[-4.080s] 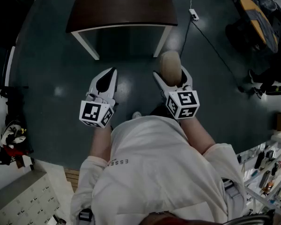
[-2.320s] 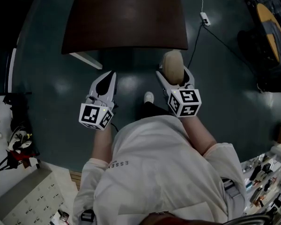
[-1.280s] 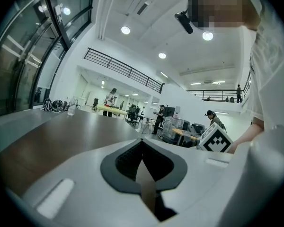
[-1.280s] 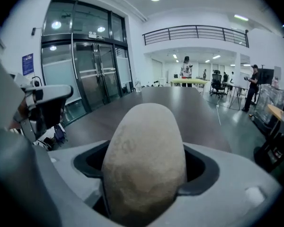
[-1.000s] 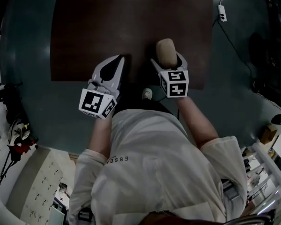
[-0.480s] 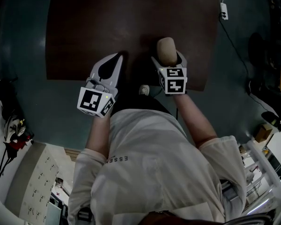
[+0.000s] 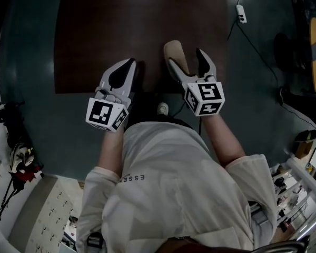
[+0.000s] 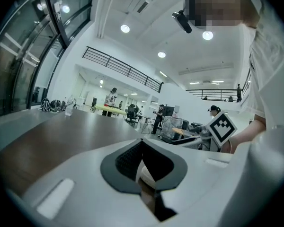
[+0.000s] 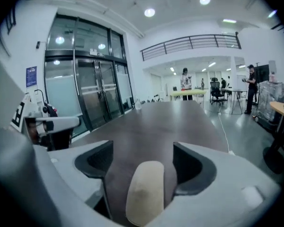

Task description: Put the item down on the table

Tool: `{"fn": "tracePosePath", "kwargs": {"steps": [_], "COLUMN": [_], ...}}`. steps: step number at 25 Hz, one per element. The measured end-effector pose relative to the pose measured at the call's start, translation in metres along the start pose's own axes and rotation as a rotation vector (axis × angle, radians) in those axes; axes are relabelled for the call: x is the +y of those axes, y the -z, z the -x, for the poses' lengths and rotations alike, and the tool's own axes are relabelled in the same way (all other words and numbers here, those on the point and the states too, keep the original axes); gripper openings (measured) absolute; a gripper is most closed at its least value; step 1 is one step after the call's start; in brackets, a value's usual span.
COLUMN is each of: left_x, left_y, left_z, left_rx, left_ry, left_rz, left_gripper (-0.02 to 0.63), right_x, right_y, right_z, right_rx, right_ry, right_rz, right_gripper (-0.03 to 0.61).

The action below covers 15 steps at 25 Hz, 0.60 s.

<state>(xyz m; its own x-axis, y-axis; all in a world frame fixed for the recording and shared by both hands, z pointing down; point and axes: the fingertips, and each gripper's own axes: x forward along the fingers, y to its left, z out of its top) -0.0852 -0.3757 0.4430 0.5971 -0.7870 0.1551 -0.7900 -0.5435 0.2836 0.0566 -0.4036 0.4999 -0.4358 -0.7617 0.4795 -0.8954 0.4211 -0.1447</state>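
- The right gripper (image 7: 187,61) is hovering over the near edge of the dark brown bench (image 7: 110,25), with its jaws standing wide apart and clamping nothing.
- The tan, oblong item (image 7: 173,53) is lying on the bench, pointing lengthwise away from the person.
- In the right gripper view the item (image 9: 145,193) is sitting in the gap between the spread jaws of the right gripper (image 9: 141,156). Bare bench (image 9: 180,122) is showing on its left side. Whether it is brushing either jaw I cannot tell.
- In the head view the item is appearing tight against the jaw on the person's left, with the other jaw standing clear of it.
- The left gripper (image 7: 129,64) is reaching over the same bench edge, just beside the right one, with its jaws pressed together and carrying nothing.
- The left gripper view is confirming this: the dark pads of the left gripper (image 8: 142,144) are meeting at the tips with nothing clamped between them.
- The left marker cube (image 7: 106,121) and the right marker cube (image 7: 205,99) are facing up toward the head camera.
- A person in a white shirt (image 7: 168,194) is standing at the bench, with one shoe (image 7: 162,108) peeking out between the two grippers.
- A white power strip (image 7: 241,13) is lying on the dark floor (image 7: 263,88) to the right of the bench.
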Motion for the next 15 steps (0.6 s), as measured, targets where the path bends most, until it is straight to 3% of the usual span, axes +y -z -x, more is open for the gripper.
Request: {"fn": "tracePosePath", "kwargs": {"steps": [1,3,4,6,9,15], "left_x": [-0.008,-0.025,-0.034,-0.052,-0.072,-0.122], "left_y": [-0.005,-0.017,-0.024,-0.033,-0.042,-0.052], "left_z": [0.002,0.008,0.012,0.021,0.036,0.071], "left_rx": [-0.017,-0.042,-0.049,-0.067,-0.109,-0.138], "left_ry": [0.006,0.017,0.021,0.027,0.023,-0.001], "left_rz": [-0.016,-0.048,-0.063,-0.091,-0.128,-0.181], "left_gripper": [0.018,0.018,0.018,0.018,0.018,0.018], "right_x": [-0.003,-0.008,-0.01,-0.014,-0.019,-0.004], "right_y": [-0.012,-0.03,-0.033,-0.035,-0.034,-0.022], "right_z": [0.013,0.04,0.053,0.076,0.107,0.16], "right_rx": [-0.048,-0.129,-0.153,-0.172,-0.197,-0.239], "right_ry": [0.01,0.041,0.051,0.067,0.087,0.008], "right_rz": [0.0,0.005,0.002,-0.014,-0.019,0.027], "right_gripper": [0.355,0.152,0.102,0.077,-0.012,-0.014]}}
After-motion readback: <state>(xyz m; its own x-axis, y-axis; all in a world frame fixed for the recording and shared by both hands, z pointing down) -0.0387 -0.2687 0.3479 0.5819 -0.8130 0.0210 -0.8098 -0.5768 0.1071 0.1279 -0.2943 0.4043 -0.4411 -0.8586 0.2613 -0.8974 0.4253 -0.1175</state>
